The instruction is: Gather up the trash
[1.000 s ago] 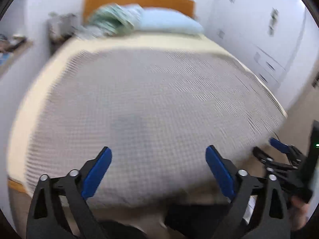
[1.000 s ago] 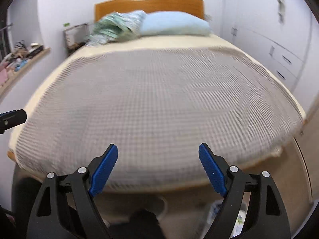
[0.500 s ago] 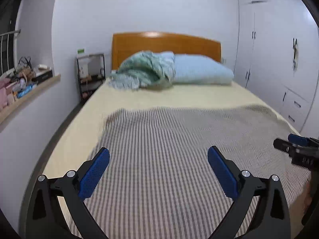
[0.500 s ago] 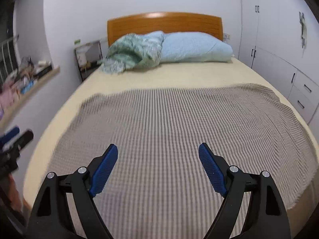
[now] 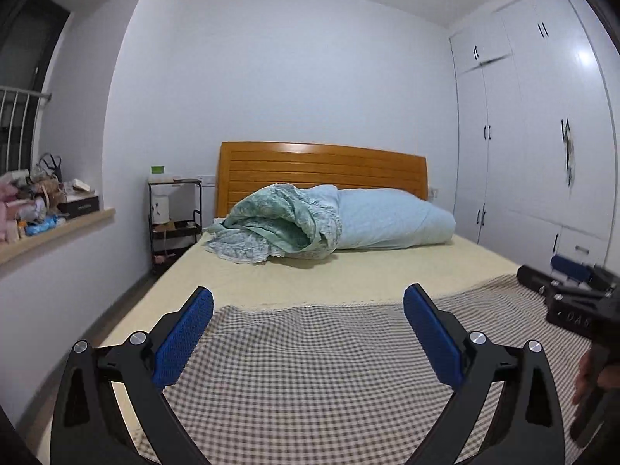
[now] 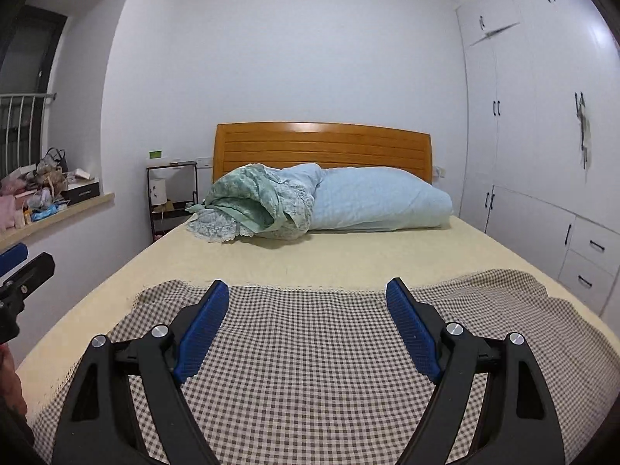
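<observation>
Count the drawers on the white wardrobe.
3 in the right wrist view: one wide, beside the bed; two stacked further right, upper, lower. More may lie beyond the frame.

Little can be read here. On the body of the right gripper (image 5: 569, 312), at the right edge of the left wrist view, pale letters stand on the black casing; they look like "DA", and the rest is cut off. The dark box (image 6: 80, 192) on the window ledge (image 6: 58, 213) carries a line of pale print too small to read.
</observation>
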A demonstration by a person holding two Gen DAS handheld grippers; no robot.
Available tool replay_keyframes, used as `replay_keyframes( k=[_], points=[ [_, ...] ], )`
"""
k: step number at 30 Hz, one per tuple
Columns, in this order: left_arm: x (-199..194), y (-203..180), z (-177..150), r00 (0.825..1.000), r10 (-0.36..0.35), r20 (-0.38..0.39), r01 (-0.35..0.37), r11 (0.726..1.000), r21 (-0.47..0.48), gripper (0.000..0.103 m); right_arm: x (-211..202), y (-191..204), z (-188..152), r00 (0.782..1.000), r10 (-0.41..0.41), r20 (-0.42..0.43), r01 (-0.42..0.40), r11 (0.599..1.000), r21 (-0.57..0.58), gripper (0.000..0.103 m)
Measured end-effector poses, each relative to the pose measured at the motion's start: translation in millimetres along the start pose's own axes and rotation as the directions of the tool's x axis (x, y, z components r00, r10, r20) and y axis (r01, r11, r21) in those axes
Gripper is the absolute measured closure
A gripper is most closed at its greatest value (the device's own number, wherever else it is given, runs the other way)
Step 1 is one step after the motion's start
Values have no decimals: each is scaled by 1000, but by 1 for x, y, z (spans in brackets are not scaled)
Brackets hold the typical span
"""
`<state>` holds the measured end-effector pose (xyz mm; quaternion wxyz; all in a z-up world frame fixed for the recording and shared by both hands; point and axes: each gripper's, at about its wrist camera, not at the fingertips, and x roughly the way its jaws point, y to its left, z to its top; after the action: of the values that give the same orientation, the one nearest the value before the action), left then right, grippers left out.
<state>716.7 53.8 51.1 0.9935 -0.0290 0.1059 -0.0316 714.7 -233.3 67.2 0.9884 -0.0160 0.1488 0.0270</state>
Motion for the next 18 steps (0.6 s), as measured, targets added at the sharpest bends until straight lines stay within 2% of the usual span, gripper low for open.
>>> replay_keyframes(
  k=[7,9,14,18],
  points=[
    [-26,0,3,1000,9,-19,-9,1000,-17,7,-12,5,3,999,-14,-39,14,1000,5,23],
    [-46,1,5,1000,3,-9,-3,1000,-26,7,-29,4,2,999,-9,-44,9,1000,19,16],
    [-106,-2,2,999,21,-33,-22,999,-44,7,-79,3,-2,999,-11,-44,13,999,30,16],
    [-178,-5,-3,1000,4,-6,-5,998,-61,7,-135,1,-14,999,5,-40,-3,999,50,16]
  ],
)
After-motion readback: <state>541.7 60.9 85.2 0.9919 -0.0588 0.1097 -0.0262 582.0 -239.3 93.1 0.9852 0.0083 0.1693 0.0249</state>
